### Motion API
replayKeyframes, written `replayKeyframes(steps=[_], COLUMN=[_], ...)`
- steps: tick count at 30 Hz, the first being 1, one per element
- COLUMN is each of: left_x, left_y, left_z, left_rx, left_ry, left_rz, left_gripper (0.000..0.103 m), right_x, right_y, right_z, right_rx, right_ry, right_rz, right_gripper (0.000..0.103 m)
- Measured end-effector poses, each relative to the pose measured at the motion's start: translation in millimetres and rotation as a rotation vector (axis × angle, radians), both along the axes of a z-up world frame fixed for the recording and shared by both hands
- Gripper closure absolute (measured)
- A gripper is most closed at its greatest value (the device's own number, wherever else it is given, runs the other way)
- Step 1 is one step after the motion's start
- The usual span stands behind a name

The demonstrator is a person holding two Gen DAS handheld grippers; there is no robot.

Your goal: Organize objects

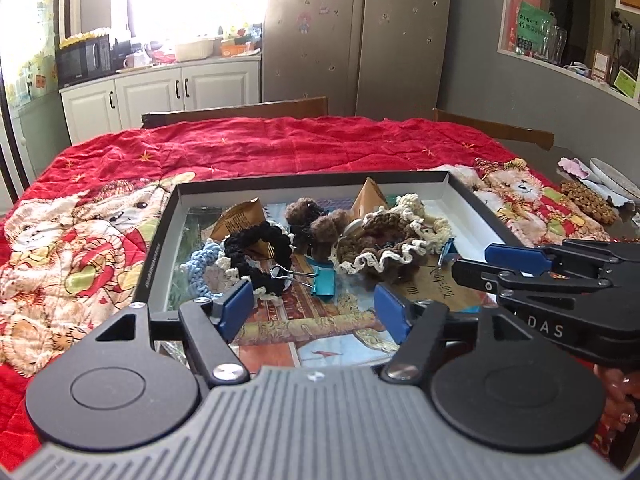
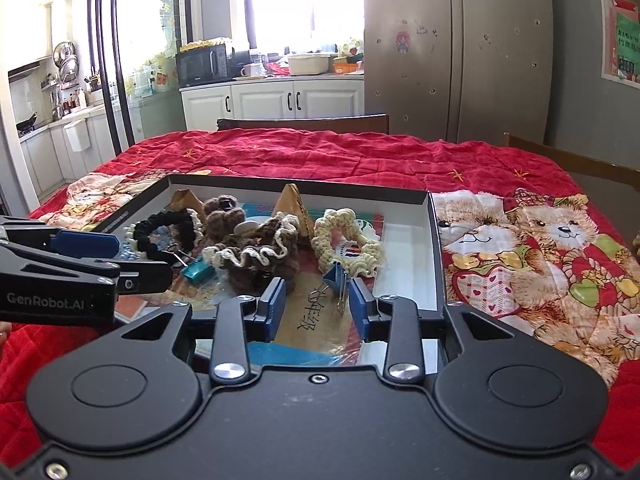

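A shallow black box lid lies on the red quilt and holds crocheted scrunchies: black, brown with cream edge, cream, light blue. A teal binder clip and a blue binder clip lie among them. My left gripper is open and empty above the lid's near part. My right gripper is open, with the blue clip just ahead between its fingers, not gripped.
The red bear-print quilt covers the table. Two folded brown paper packets sit in the lid. Plates and a brown mat lie at the table's right end. Wooden chairs stand behind.
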State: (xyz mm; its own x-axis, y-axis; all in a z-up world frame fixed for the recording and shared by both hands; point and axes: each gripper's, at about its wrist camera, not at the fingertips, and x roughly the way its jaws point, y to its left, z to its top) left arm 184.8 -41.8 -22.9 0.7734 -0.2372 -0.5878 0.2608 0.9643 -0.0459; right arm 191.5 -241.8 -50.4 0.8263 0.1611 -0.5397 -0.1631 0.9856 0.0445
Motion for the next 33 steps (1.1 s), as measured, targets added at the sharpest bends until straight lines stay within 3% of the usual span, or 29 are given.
replayKeyframes(steps=[24, 30, 33], left_x=[-67.0, -83.7, -91.4], left_y=[26.3, 31.4, 34.4], left_z=[39.6, 44.3, 44.4], left_rx=[-0.008, 0.014, 0.017], left_ry=[-0.057, -0.073, -0.067], left_rz=[0.062, 0.088, 0.097], left_gripper=[0.006, 0.001, 0.0], right_x=[-89.2, -112.2, -122.3], right_y=[0.2, -1.8, -1.3], right_z=[56.8, 66.2, 70.3], right_rx=[0.016, 0.016, 0.003], right_ry=[-0.066, -0.074, -0.076], right_rz=[0.023, 0.022, 0.015], right_gripper=[0.051, 0.044, 0.036])
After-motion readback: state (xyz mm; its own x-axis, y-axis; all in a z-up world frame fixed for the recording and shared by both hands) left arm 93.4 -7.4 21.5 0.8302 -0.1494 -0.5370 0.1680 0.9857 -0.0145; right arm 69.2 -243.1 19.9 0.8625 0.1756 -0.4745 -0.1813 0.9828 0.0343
